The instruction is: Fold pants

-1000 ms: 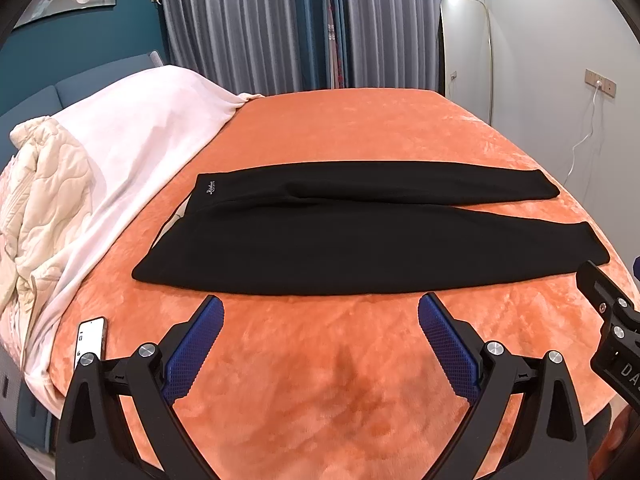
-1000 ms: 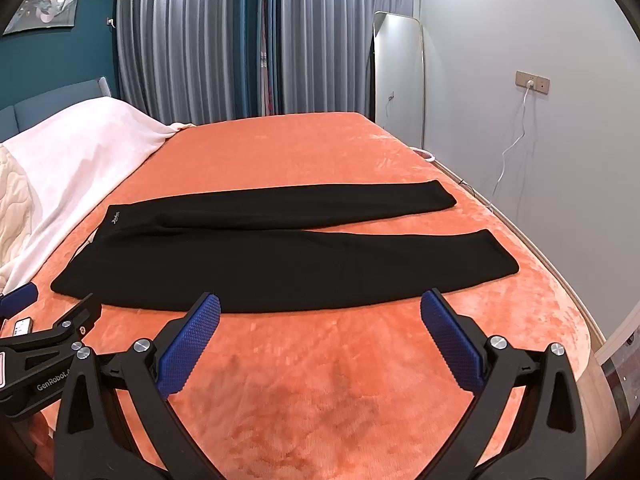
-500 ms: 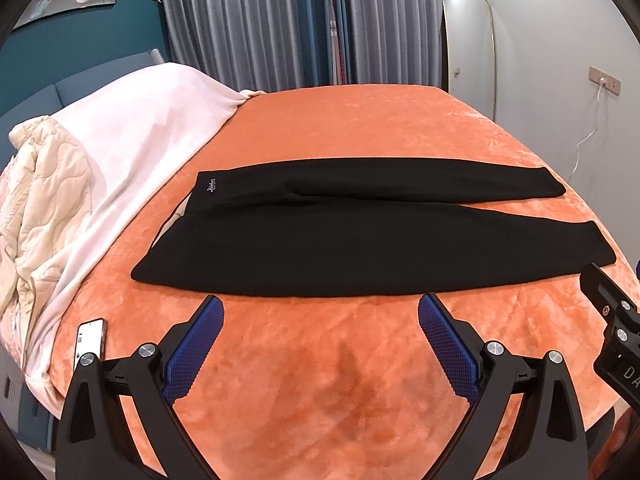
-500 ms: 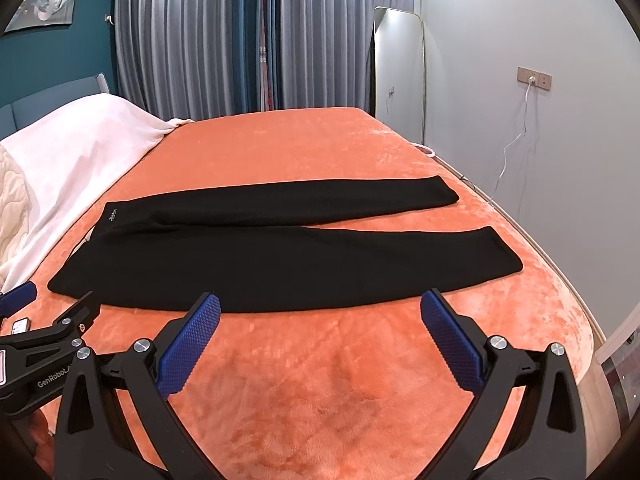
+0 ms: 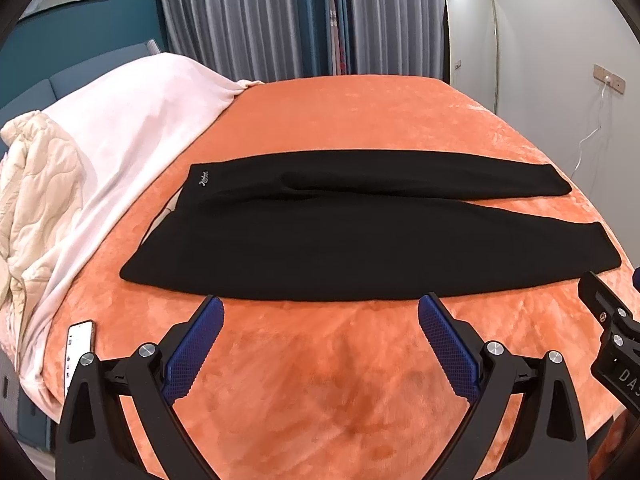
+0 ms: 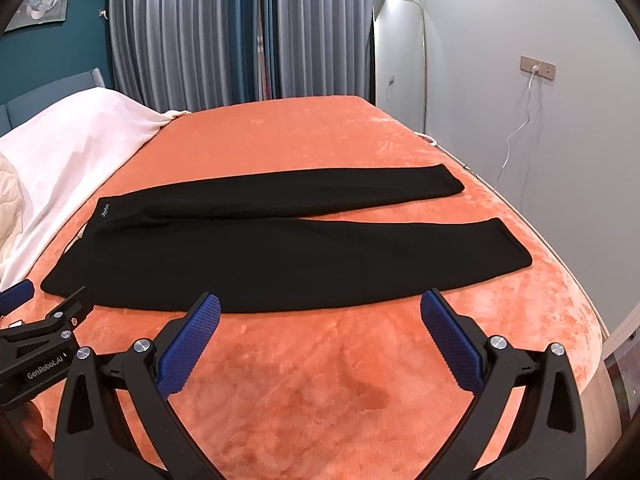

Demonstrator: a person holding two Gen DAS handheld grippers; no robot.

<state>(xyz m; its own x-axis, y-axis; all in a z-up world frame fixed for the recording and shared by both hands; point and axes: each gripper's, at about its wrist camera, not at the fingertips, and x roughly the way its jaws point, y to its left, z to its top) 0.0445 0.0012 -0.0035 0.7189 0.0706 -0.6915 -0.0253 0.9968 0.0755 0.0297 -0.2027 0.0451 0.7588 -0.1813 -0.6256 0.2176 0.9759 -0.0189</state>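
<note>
Black pants [image 5: 340,240] lie flat on the orange bedspread [image 5: 360,120], waistband to the left, both legs stretched to the right and slightly spread. They also show in the right wrist view [image 6: 280,252]. My left gripper [image 5: 320,304] is open and empty, just short of the near edge of the pants, left of middle. My right gripper [image 6: 320,300] is open and empty at the same near edge, further right. Each gripper shows at the edge of the other's view.
A white blanket [image 5: 132,132] and a quilted cream duvet [image 5: 36,192] cover the bed's left side. A phone [image 5: 78,348] lies at the near left edge. A mirror [image 6: 400,60] leans on the right wall, with a charging cable [image 6: 516,132] beside it.
Both grippers have moved slightly forward toward the near edge of the pants. The pants have not moved, and both jaws stay open.
</note>
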